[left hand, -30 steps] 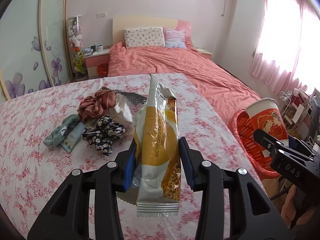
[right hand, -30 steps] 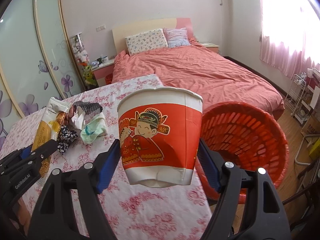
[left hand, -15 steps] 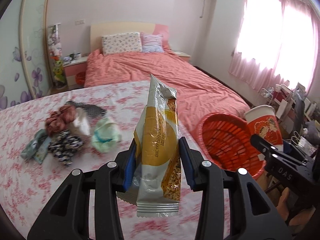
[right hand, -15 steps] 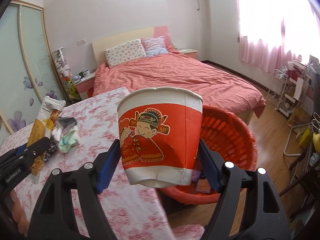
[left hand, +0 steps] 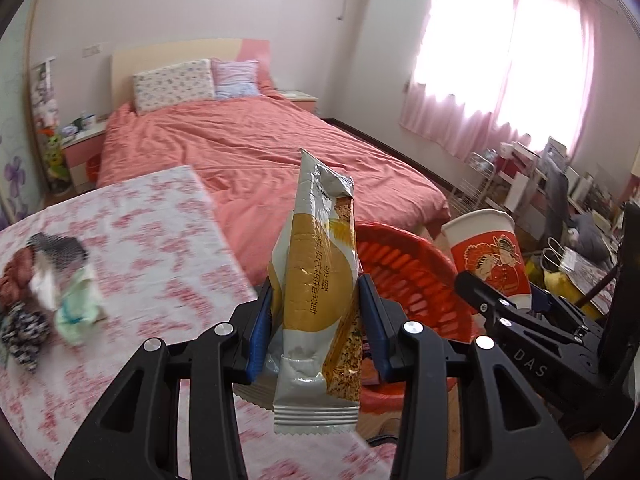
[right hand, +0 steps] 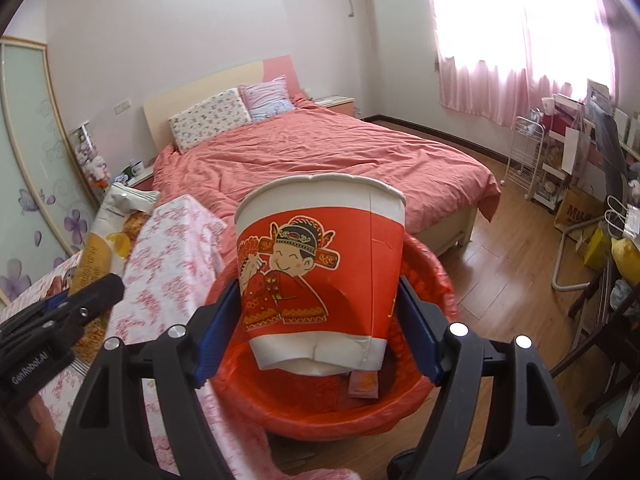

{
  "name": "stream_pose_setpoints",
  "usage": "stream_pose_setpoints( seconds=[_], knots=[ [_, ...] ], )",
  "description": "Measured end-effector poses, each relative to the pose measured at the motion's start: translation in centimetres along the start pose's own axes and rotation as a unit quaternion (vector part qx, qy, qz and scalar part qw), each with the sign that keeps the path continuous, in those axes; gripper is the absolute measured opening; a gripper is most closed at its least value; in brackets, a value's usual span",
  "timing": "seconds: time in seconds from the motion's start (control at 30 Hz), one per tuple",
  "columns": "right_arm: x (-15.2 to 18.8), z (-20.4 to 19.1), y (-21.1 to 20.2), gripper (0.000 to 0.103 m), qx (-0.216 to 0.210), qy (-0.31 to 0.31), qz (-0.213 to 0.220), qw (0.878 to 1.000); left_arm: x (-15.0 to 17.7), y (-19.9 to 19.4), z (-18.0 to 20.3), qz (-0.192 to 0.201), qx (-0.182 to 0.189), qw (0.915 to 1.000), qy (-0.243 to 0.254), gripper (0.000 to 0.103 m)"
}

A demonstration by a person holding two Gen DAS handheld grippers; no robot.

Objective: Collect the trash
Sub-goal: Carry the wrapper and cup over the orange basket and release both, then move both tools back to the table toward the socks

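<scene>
My left gripper (left hand: 316, 328) is shut on a yellow and silver snack wrapper (left hand: 316, 280), held upright over the table's right edge. Just beyond it sits the red basket (left hand: 404, 272) on the floor. My right gripper (right hand: 316, 332) is shut on a red and white paper cup (right hand: 320, 264) with a cartoon figure, and it hangs right above the red basket (right hand: 420, 396). A small pink packet (right hand: 364, 384) lies inside the basket. The left wrist view shows the cup (left hand: 488, 252) to the right of the basket; the right wrist view shows the wrapper (right hand: 104, 240) at the left.
The table with a pink floral cloth (left hand: 140, 248) holds hair scrunchies and crumpled tissue (left hand: 52, 280) at its left. A bed with a salmon cover (right hand: 328, 156) stands behind. A white rack (right hand: 528, 156), bags and a chair crowd the right side on the wooden floor.
Both grippers have swung to the right, from over the table toward the red basket, each keeping its hold. The cup now hangs over the basket; the wrapper is at the table's edge.
</scene>
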State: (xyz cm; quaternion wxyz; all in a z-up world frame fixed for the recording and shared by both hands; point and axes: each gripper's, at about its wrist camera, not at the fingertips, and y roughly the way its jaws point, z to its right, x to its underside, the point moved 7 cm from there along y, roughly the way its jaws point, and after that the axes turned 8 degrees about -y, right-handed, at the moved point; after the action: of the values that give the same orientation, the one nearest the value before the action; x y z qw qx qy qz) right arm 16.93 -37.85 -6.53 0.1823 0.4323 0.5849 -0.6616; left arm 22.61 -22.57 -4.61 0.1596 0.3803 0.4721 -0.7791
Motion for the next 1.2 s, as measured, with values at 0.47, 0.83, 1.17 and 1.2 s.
stream_pose_setpoints(
  seconds=[0.47, 0.83, 1.17, 1.2],
  knots=[
    [-0.7, 3.3, 4.3, 0.086, -0.027, 0.053, -0.009, 0.998, 1.3, 5.6, 1.7, -0.044, -0.023, 0.9987, 0.015, 0.075],
    [-0.2, 1.1, 3.2, 0.086, -0.002, 0.022, -0.013, 1.0, 2.3, 1.2, -5.5, -0.033, -0.106, 0.9937, -0.011, 0.079],
    [0.8, -7.2, 2.1, 0.086, -0.018, -0.054, -0.03, 0.998, 2.9, -5.6, -16.9, -0.005, -0.201, 0.9777, -0.062, 0.087],
    [0.9, -8.3, 2.0, 0.086, -0.021, -0.063, -0.031, 0.997, 3.0, -6.1, -17.7, -0.002, -0.21, 0.9755, -0.066, 0.089]
  ],
)
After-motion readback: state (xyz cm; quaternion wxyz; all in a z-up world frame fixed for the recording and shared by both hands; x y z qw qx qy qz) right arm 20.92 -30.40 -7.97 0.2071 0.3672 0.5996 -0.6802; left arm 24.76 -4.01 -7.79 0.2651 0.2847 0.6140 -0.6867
